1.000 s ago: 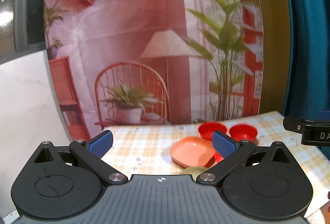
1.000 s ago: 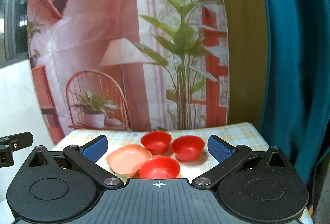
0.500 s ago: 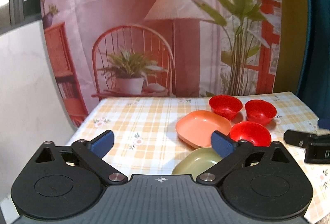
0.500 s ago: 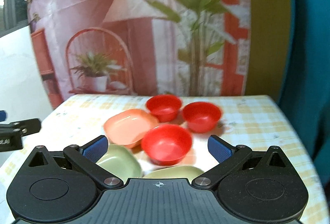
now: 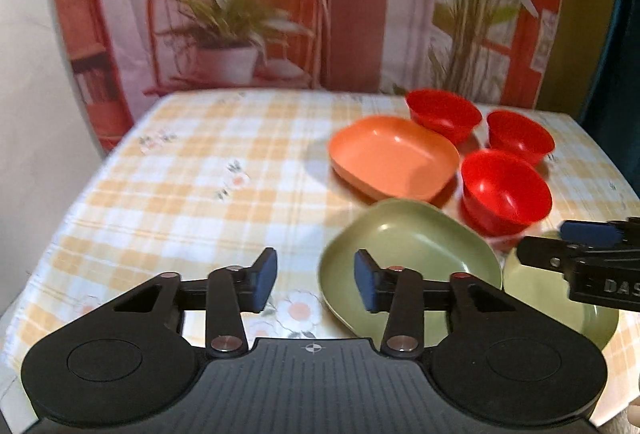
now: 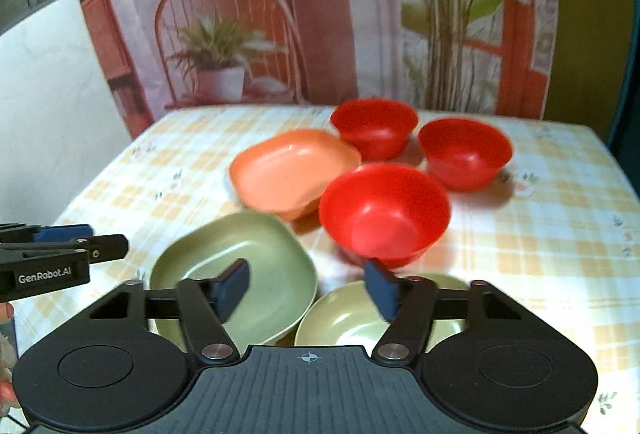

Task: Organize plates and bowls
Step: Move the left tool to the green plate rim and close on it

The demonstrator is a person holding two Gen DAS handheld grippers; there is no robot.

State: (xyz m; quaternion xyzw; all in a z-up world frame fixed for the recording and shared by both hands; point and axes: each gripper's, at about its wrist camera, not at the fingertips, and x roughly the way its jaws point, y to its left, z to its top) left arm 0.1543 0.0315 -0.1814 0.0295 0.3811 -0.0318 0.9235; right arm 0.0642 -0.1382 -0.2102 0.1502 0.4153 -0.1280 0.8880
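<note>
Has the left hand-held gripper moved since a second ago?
Yes. The left hand-held gripper has come down toward the table, nearing the green plate; its jaws have just been closing, with nothing between them.

Black left tool (image 5: pixel 311 280), right tool (image 6: pixel 308 284): blue pads, silver screws, white lettering.

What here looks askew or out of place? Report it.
The nearest red bowl sits tilted, seemingly propped on the rim of a green plate. Nothing looks spilled or broken; the other dishes sit flat on the checked tablecloth.
</note>
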